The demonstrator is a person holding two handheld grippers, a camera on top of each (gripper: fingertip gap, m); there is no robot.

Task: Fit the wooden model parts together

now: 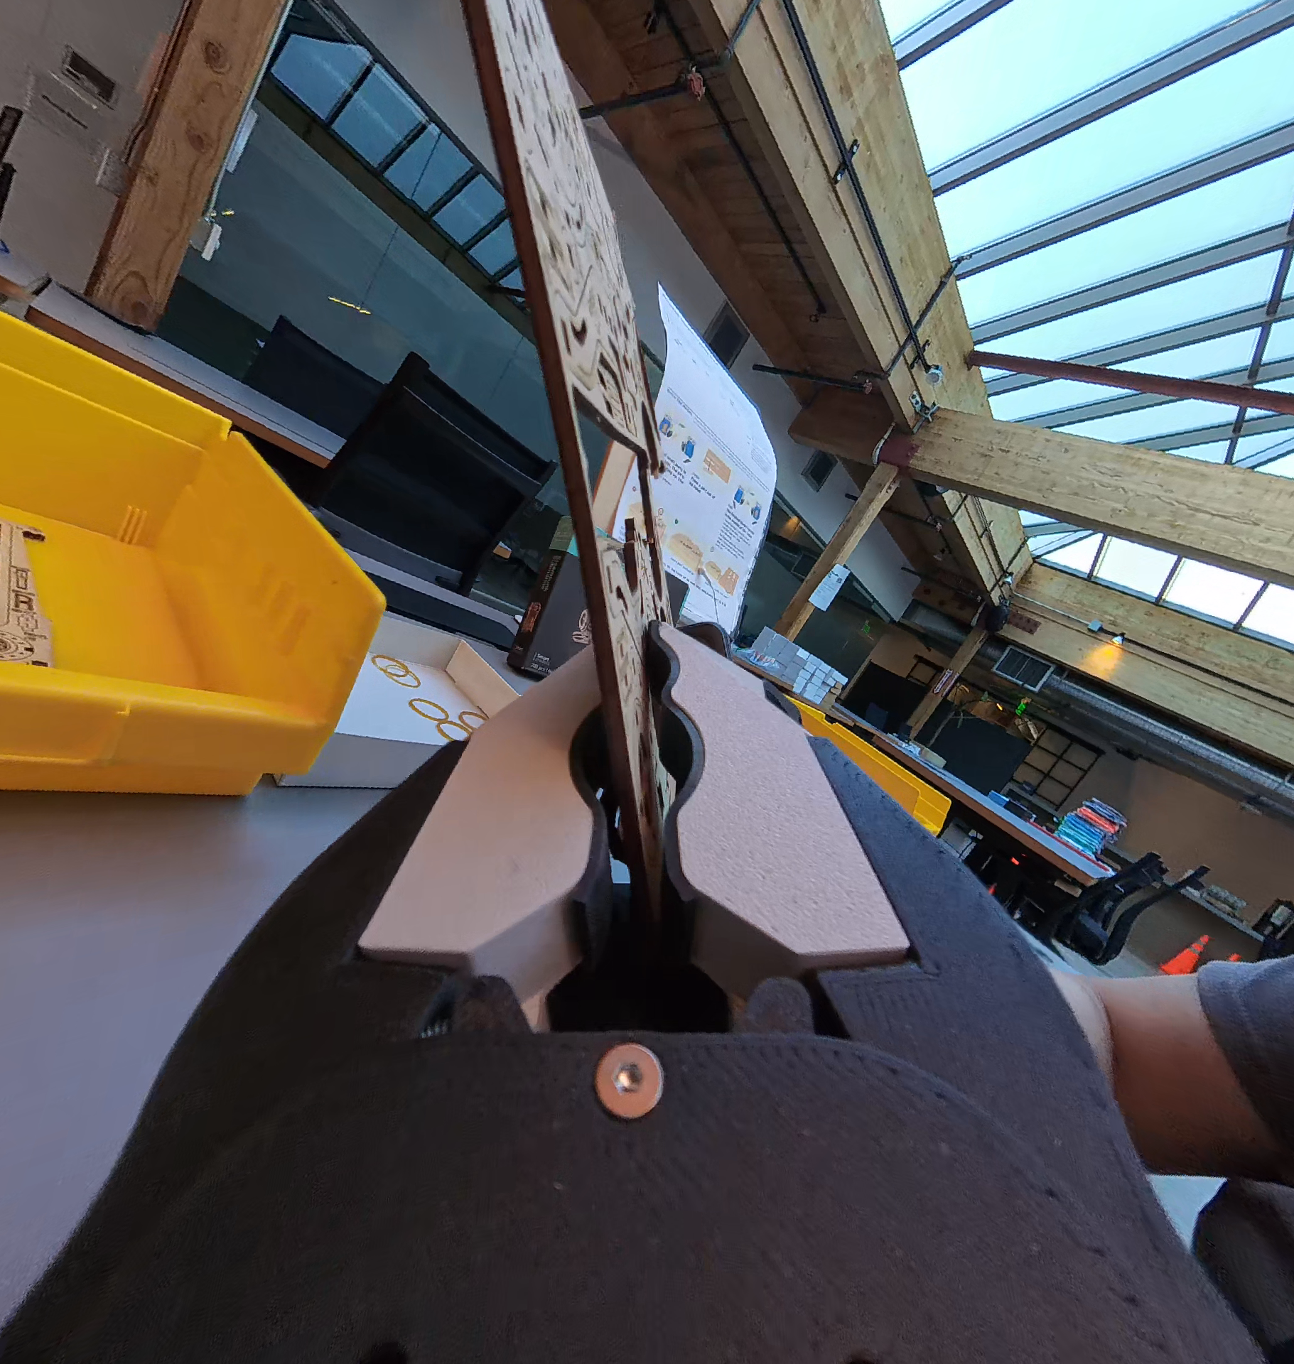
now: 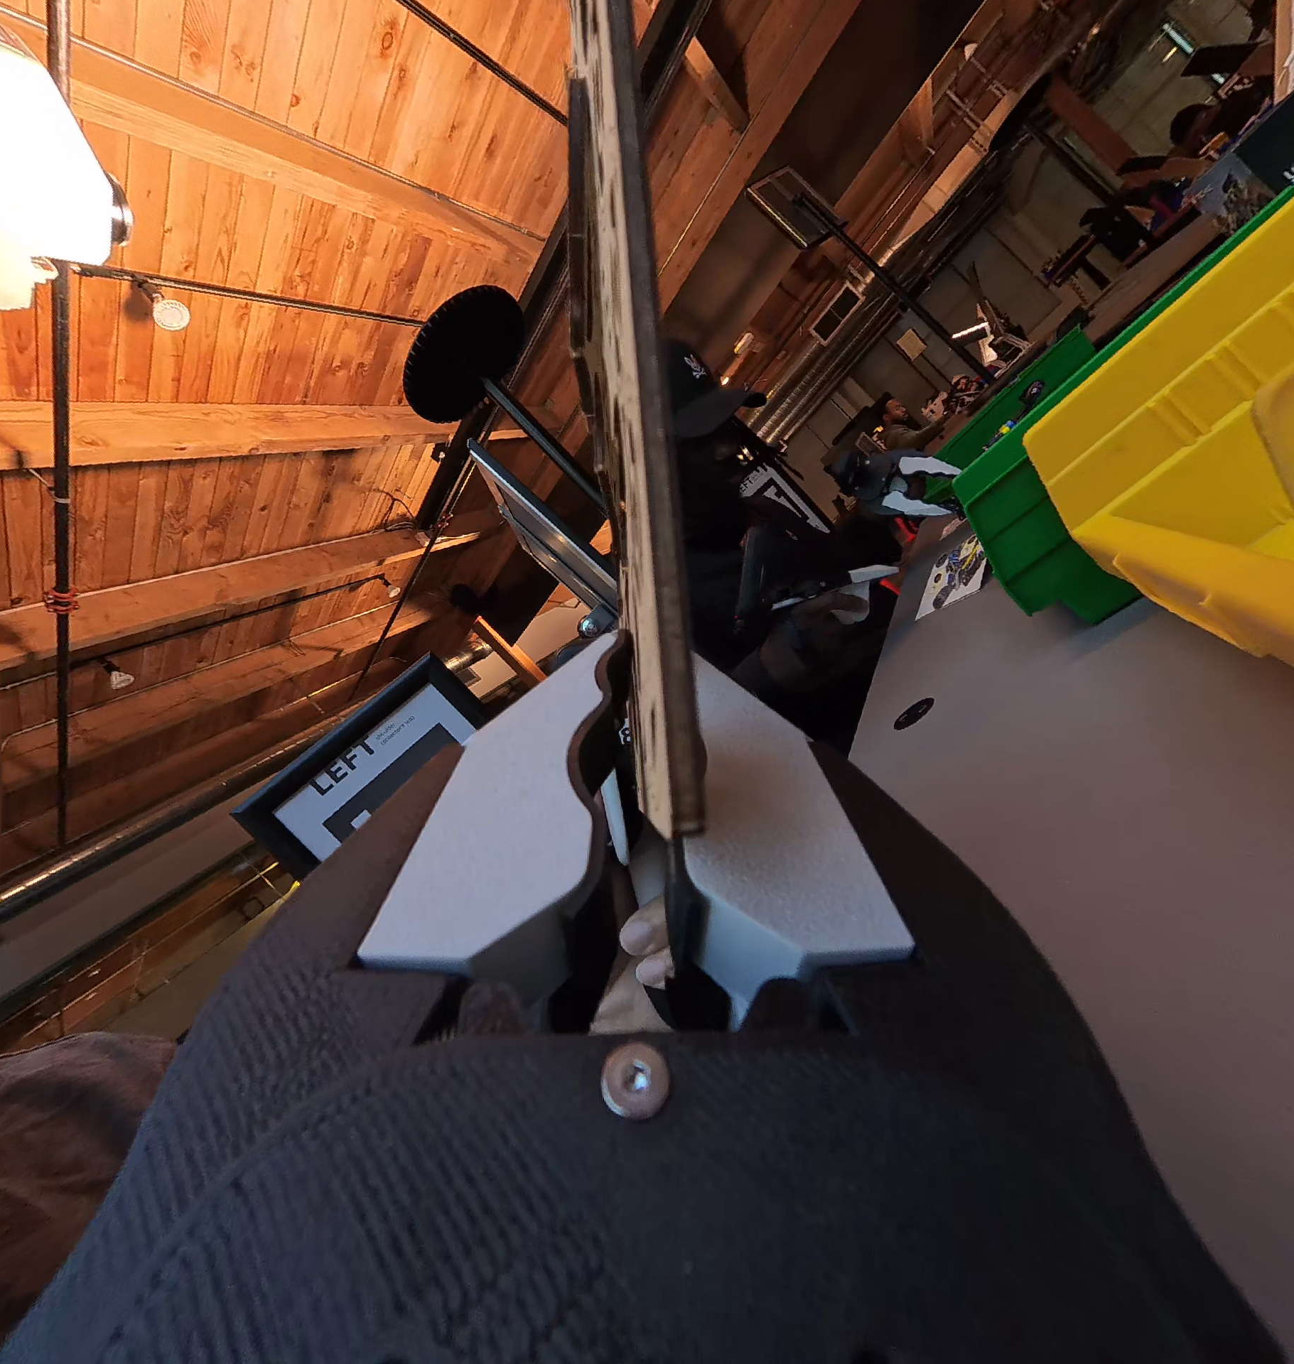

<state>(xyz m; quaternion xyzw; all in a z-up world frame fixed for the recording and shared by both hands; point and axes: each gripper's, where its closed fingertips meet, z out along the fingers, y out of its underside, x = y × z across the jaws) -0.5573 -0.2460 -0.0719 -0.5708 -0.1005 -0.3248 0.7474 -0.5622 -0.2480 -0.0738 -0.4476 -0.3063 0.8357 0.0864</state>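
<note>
Left gripper (image 1: 632, 745) clamped on thin laser-cut wooden sheet (image 1: 592, 354), upright; right gripper (image 2: 647, 767) gripping the sheet (image 2: 629, 443) edge-on; yellow plastic bin (image 1: 208, 590) at grey surface (image 1: 112, 922) far edge

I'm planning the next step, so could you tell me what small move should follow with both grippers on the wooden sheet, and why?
Probably ease the right gripper open and shift it toward a cut piece. Both it and the left gripper clamp the laser-cut wooden sheet edge-on and upright, so no part is yet free to fit; the left grip alone seems enough to hold it.
</note>
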